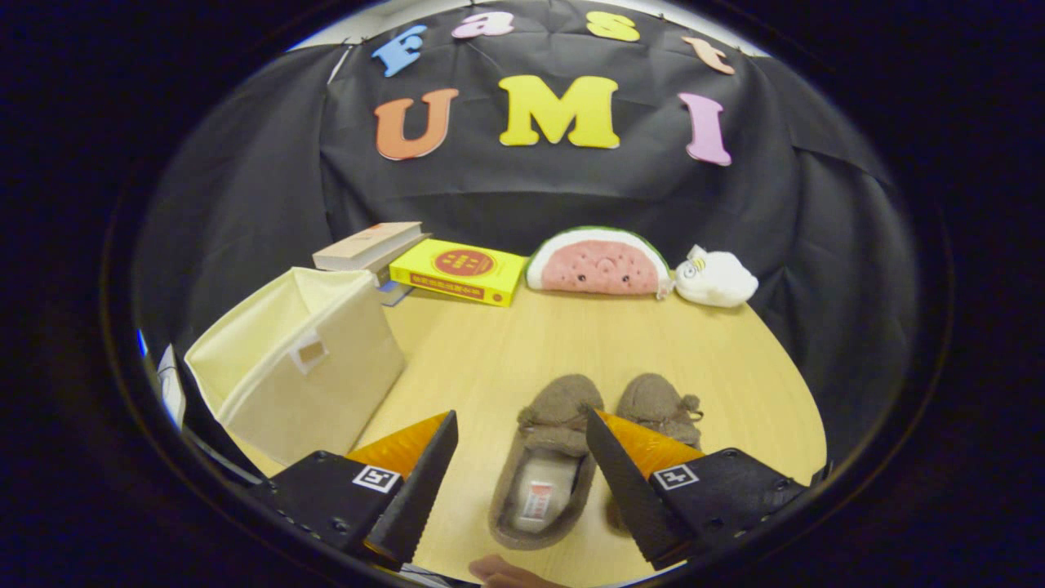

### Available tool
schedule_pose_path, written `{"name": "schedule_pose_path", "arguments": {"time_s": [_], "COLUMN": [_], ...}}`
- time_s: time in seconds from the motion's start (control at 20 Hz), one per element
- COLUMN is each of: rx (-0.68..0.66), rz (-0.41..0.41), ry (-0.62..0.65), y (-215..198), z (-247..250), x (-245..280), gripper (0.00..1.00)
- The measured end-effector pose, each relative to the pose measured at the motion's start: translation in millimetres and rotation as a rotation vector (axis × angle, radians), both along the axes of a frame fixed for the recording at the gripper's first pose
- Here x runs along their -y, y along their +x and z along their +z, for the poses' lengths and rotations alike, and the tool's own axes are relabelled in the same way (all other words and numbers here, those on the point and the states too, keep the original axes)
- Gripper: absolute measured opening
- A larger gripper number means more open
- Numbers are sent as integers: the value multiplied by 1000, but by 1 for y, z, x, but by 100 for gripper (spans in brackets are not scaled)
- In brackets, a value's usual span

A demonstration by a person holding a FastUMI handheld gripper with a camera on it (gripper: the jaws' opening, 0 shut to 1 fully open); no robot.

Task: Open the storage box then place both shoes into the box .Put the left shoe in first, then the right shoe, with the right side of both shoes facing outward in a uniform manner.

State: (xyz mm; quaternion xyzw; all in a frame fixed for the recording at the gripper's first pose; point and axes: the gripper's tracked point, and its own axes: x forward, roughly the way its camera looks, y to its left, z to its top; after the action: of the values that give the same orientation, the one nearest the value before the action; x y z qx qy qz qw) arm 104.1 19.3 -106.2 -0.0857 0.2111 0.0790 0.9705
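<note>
Gripper view: claw (521, 457) released over left shoe (545, 461); storage box (298, 363) left looks open; next, clench shoe.

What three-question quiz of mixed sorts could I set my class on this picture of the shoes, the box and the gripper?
1. True or false: the gripper is shut on a shoe.
2. Which thing stands nearest the storage box? A) the white plush toy B) the stack of books C) the watermelon plush
3. Fill in: the left shoe lies ____ the two fingers, with the right shoe partly behind one of them.

Key
1. False: the fingers stand open and neither presses on a shoe.
2. B.
3. Between.
</note>
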Motion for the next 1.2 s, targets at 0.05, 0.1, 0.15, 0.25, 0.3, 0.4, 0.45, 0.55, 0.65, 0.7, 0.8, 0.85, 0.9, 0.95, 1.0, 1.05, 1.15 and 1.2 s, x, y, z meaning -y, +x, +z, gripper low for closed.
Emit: {"name": "schedule_pose_path", "arguments": {"time_s": [0.05, 0.1, 0.15, 0.25, 0.3, 0.4, 0.45, 0.55, 0.65, 0.7, 0.8, 0.85, 0.9, 0.95, 1.0, 1.05, 1.15, 1.2], "rx": [-21, -32, -44, -88, -116, -146, -149, -171, -191, -192, -213, -229, -246, -260, -272, -301, -360, -385], "rz": [-15, -11, -8, -18, -22, -26, -28, -35, -51, -45, -40, -51, -66, -76, -94, -121, -169, -192], "ry": [3, 19, 42, 53, 40, 20, 35, 44, 9, 4, -6, -22, -38, -47, -43, -38, -37, -33], "y": [1, 0, -1, -3, -5, -7, -5, -5, -4, -4, -6, -5, -4, -2, 2, 3, 7, 9], "z": [-8, -14, -18, -34, -42, -49, -47, -47, -50, -49, -51, -53, -54, -53, -53, -57, -61, -60], "x": [9, 14, 18, 27, 30, 39, 37, 40, 46, 46, 42, 45, 48, 50, 53, 56, 65, 67], "gripper": [96, 96, 96, 96, 95, 95, 96, 97, 95, 93, 92, 93, 93, 93, 93, 90, 89, 80]}}
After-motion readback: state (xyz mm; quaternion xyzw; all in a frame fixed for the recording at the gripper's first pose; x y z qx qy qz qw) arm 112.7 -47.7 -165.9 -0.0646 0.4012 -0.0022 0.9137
